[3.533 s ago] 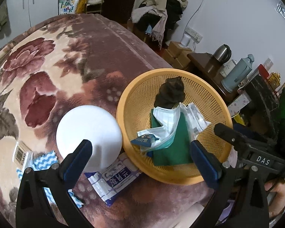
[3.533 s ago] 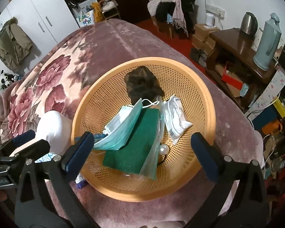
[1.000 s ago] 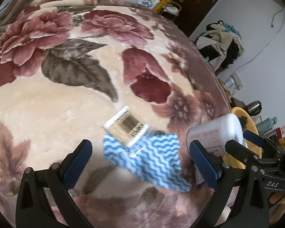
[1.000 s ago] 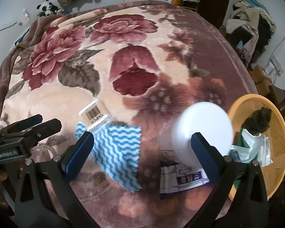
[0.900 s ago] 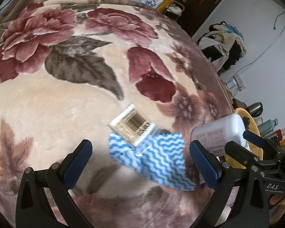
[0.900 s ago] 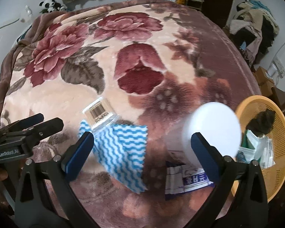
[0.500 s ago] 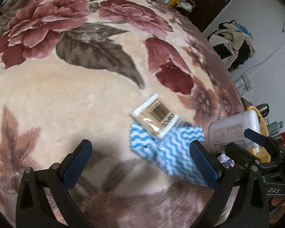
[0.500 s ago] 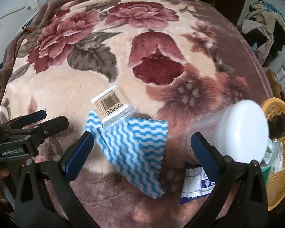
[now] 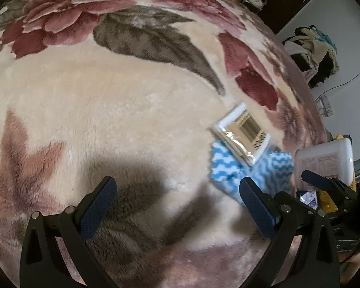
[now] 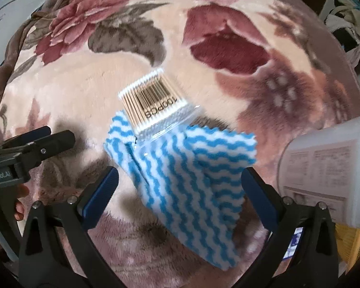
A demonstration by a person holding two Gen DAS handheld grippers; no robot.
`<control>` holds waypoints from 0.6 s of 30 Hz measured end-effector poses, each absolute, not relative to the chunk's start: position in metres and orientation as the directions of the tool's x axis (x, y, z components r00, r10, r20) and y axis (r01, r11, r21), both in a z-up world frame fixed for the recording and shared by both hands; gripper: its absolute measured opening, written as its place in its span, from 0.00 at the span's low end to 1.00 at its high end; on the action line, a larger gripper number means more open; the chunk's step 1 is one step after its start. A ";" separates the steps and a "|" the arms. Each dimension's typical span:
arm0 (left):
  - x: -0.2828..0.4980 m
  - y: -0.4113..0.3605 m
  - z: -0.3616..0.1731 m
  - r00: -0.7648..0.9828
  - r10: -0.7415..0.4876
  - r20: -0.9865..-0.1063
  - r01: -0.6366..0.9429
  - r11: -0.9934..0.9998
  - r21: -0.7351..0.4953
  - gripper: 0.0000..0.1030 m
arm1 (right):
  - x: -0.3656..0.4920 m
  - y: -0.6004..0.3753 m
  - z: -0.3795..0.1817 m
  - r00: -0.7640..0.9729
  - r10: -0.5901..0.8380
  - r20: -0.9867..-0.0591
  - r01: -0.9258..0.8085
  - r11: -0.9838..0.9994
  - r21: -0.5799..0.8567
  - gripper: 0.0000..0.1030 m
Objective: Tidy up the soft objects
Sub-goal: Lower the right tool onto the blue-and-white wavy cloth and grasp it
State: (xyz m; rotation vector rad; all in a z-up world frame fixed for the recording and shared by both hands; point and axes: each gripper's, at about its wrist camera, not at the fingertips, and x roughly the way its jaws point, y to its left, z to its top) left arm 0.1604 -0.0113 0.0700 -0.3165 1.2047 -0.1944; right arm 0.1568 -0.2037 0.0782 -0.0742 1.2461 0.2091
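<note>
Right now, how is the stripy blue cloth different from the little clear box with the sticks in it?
The blue-and-white wavy cloth is soft and lies flat and folded; the clear box of cotton swabs is stiff, with a barcode label. The cloth is the bigger of the two. The box rests partly on the cloth's edge. Both lie on the flowered blanket.

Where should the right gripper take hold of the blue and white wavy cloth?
Best at the near free end of the blue and white wavy cloth, coming from above with the right gripper, whose open fingers already straddle it. The far end lies under the cotton swab pack, so pinching there would likely drag that along.
</note>
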 end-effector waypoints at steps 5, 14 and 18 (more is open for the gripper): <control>0.164 -0.011 0.055 0.325 -0.314 -0.892 -0.030 0.939 -0.342 0.99 | 0.160 -0.201 0.065 0.275 0.126 -0.953 -0.204 0.976 0.070 1.00; 0.166 -0.003 0.035 0.302 -0.315 -0.900 -0.050 0.937 -0.344 0.99 | 0.160 -0.184 0.040 0.241 0.104 -0.965 -0.262 0.964 0.039 1.00; 0.165 -0.002 0.034 0.303 -0.315 -0.899 -0.045 0.938 -0.344 0.99 | 0.157 -0.177 0.033 0.242 0.078 -0.967 -0.291 0.957 0.005 1.00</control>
